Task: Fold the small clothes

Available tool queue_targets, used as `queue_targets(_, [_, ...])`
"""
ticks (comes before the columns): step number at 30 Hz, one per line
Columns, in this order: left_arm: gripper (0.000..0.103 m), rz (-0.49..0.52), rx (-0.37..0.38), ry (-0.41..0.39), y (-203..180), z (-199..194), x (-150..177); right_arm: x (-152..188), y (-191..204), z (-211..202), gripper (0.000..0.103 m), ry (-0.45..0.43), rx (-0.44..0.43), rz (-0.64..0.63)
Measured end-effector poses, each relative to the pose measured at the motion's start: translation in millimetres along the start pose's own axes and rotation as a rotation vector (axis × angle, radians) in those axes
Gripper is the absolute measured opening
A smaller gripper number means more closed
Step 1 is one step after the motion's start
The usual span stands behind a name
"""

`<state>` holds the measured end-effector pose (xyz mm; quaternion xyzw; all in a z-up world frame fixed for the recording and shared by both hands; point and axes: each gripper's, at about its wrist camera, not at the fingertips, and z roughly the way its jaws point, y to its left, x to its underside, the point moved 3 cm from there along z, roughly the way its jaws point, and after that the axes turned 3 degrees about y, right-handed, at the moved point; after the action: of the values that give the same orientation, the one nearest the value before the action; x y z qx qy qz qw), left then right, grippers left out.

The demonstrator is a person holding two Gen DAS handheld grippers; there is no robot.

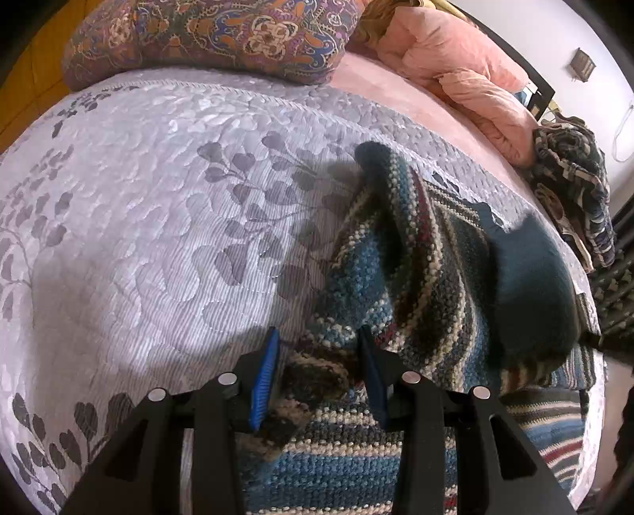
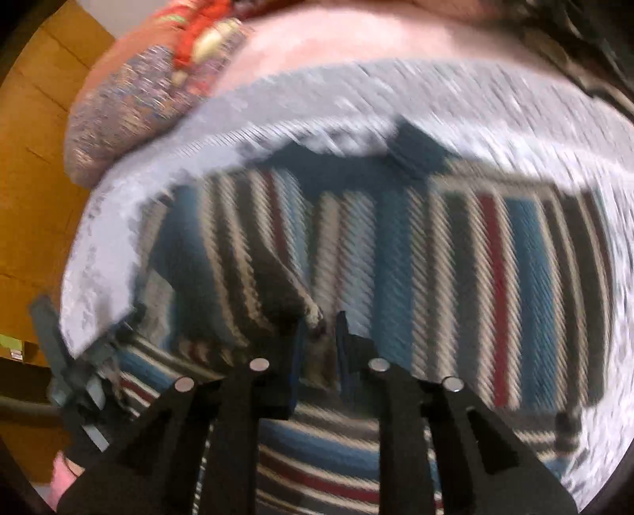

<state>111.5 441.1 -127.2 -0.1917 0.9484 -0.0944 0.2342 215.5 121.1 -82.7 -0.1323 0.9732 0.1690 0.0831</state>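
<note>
Black gripper arms with round silver pins fill the bottom of the left wrist view, and between the blue-padded fingers of the left gripper (image 1: 317, 366) a bunched fold of the striped knitted sweater (image 1: 428, 277) is seen; the jaws stand fairly wide, and whether the pads actually press the knit cannot be told from this view. From that point the sweater is raised in a ridge running up and to the right, with bands of teal, cream, dark grey and dark red, and a plain teal part (image 1: 531, 285) hangs at its right side. More of the same garment lies flat below the fingers. It rests on a pale lilac quilted bedspread (image 1: 138, 206) printed with grey leaf sprays. At the far edge a paisley pillow (image 1: 206, 35) is laid, beside it a crumpled pink blanket (image 1: 467, 71), and at the right edge a heap of dark patterned cloth (image 1: 570, 186). The right wrist view is heavily blurred. There the right gripper (image 2: 321, 329) is held with its jaws narrowly apart, and a corner of the sweater (image 2: 475, 257) is caught between them, though firm contact cannot be confirmed through the blur. Beyond it the garment is spread wide across the bedspread (image 2: 356, 91), stripes running away from the camera.
</note>
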Motion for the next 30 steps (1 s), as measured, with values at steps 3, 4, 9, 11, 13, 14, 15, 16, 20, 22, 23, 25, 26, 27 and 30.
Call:
queue_targets(3, [0.04,-0.006,-0.002,0.006,-1.9,-3.2,-1.8,10.8,-13.7,-8.2,0.018,-0.044,0.116,-0.04])
queue_targets(4, [0.04,-0.011,0.007,0.0,-3.1,-7.5,-4.1,10.2,-11.3,-14.1,0.018,-0.064,0.126,-0.058])
queue_targets(9, [0.04,0.01,0.01,-0.049,-7.0,-20.4,-23.1,2.7,51.2,-34.6,0.048,-0.152,0.082,-0.257])
queue_targets(11, [0.04,-0.003,0.019,-0.009,-5.4,-9.1,-25.7,1.2,85.6,-23.8,0.049,-0.137,0.074,-0.359])
queue_targets(13, [0.04,-0.013,0.055,0.007,-3.1,-1.6,-25.8,0.1,114.5,-3.6,0.047,-0.088,0.062,-0.438])
queue_targets(14, [0.04,-0.013,0.07,0.003,-3.1,-0.7,-25.4,0.5,121.4,4.0,0.047,-0.07,0.062,-0.452])
queue_targets(15, [0.04,-0.012,0.094,-0.004,-4.0,-0.3,-24.9,2.8,128.2,13.5,0.047,-0.05,0.068,-0.466])
queue_targets(16, [0.04,-0.013,0.106,-0.008,-5.4,-0.2,-24.2,2.6,134.3,26.2,0.047,-0.027,0.084,-0.473])
queue_targets(20, [0.04,0.034,0.101,-0.01,-12.8,2.7,-21.5,-2.0,130.4,55.5,0.049,-0.006,0.183,-0.464])
queue_targets(22, [0.04,0.061,0.069,0.002,-16.7,9.6,-20.7,-2.2,126.7,59.4,0.049,-0.01,0.186,-0.457])
queue_targets(23, [0.04,0.069,0.053,0.006,-17.8,12.1,-20.7,-1.9,125.3,59.0,0.048,-0.013,0.18,-0.455])
queue_targets(25, [0.039,0.079,0.036,-0.005,-19.7,13.3,-21.8,-0.8,125.4,57.4,0.039,-0.018,0.167,-0.449])
queue_targets(26, [0.033,0.08,0.031,-0.008,-20.5,13.6,-22.3,-3.7,124.8,58.2,0.024,-0.025,0.16,-0.435])
queue_targets(27, [0.03,0.076,0.029,-0.008,-20.4,13.9,-22.9,-6.4,121.0,56.3,0.016,-0.029,0.156,-0.414])
queue_targets(30, [0.023,0.062,0.022,-0.016,-20.1,12.6,-23.0,-16.6,97.7,36.5,0.015,-0.037,0.028,-0.283])
